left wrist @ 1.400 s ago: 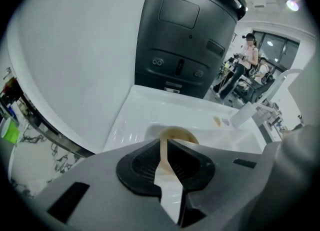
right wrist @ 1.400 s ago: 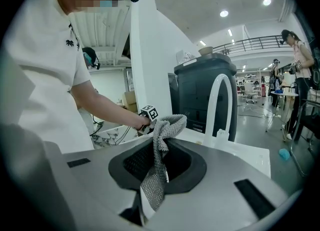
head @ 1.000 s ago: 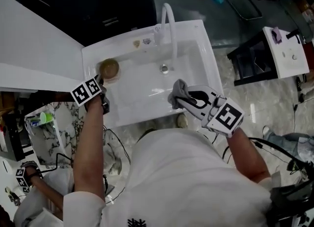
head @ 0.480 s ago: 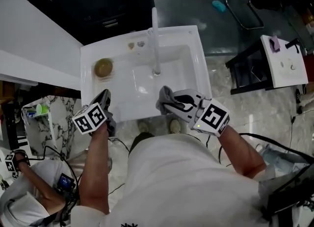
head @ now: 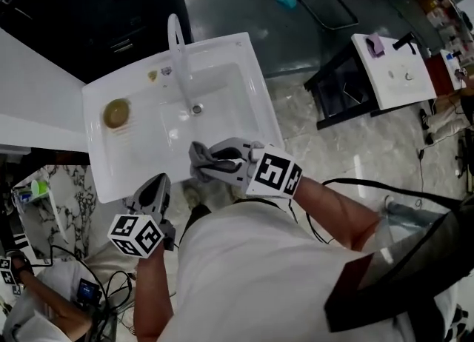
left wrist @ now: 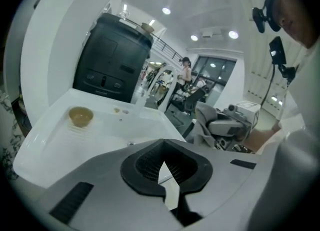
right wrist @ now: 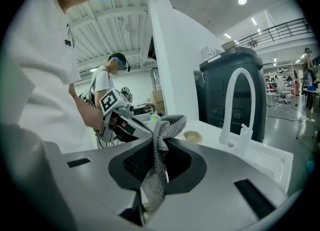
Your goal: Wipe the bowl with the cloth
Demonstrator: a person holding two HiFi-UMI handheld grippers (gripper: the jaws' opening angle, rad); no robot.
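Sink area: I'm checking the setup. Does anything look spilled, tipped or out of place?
Nothing stands out. The bowl sits upright on the left ledge of the sink. The cloth hangs clamped in the right gripper. The left gripper is shut on nothing, near the sink's front edge.

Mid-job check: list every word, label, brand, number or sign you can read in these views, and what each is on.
Nothing readable in any view.
Cube on left claw: black-and-white square markers, no letters.
Cube on right claw: the same.
Print on shirt: too small to read.
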